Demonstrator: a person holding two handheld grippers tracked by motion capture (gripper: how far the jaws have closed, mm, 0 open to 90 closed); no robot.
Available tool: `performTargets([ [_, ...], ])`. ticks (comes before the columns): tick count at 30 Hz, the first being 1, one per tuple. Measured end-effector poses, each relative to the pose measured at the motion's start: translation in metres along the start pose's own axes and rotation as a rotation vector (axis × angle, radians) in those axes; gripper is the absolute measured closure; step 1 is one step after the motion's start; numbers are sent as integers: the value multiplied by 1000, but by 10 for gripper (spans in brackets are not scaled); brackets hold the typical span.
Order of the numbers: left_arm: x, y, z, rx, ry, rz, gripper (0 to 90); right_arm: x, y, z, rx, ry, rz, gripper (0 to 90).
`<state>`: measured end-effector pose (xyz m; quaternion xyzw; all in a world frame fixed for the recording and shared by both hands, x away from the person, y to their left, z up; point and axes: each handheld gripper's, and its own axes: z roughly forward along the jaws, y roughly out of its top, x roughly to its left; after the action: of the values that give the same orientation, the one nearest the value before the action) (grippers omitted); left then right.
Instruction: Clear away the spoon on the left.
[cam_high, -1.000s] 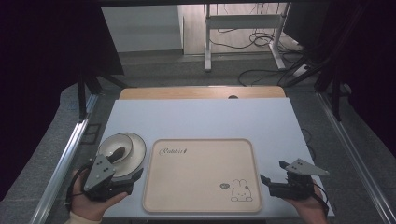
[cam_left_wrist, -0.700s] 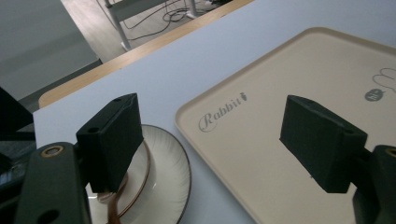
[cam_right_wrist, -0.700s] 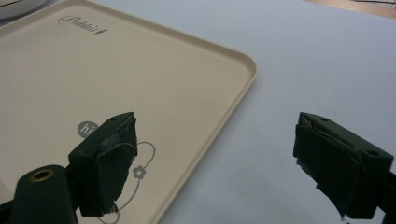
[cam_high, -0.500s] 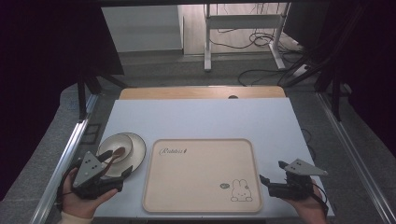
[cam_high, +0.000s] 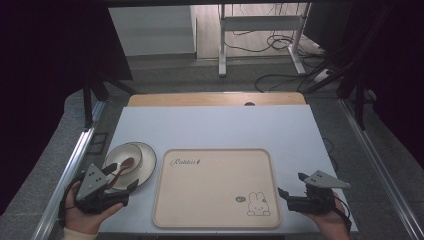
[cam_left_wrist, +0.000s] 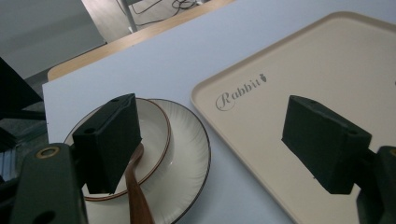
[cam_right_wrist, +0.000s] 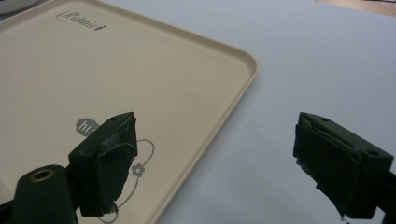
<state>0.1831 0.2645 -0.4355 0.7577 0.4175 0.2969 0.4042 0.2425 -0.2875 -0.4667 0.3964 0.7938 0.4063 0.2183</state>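
Hovering wide-open and empty, left gripper (cam_high: 121, 187) faces brown wooden spoon (cam_high: 121, 167) on stacked cream plates (cam_high: 145, 162), likely for pickup; right gripper (cam_high: 292, 190), also agape, idles beside beige rabbit-print tray (cam_high: 215, 187).

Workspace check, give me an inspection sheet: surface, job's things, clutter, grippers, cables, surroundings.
Surface: white tabletop, with a wooden strip along its far edge.
Job's things: beige rabbit-print tray at the near middle, nothing on it; small plate stacked on a larger ribbed plate left of the tray; brown wooden spoon lying across the plates.
Clutter: nothing seen.
Grippers: left gripper open, held near the plates, one jaw over the small plate; right gripper open, straddling the tray's near right edge, holding nothing.
Cables: loose cables on the floor beyond the table.
Surroundings: white metal stand behind the table; dark panels on both sides.
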Motion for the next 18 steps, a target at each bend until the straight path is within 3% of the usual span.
performTargets([
  [18,14,-25,0,25,41,-21,199,0,-1,1,6,1,-4,135],
])
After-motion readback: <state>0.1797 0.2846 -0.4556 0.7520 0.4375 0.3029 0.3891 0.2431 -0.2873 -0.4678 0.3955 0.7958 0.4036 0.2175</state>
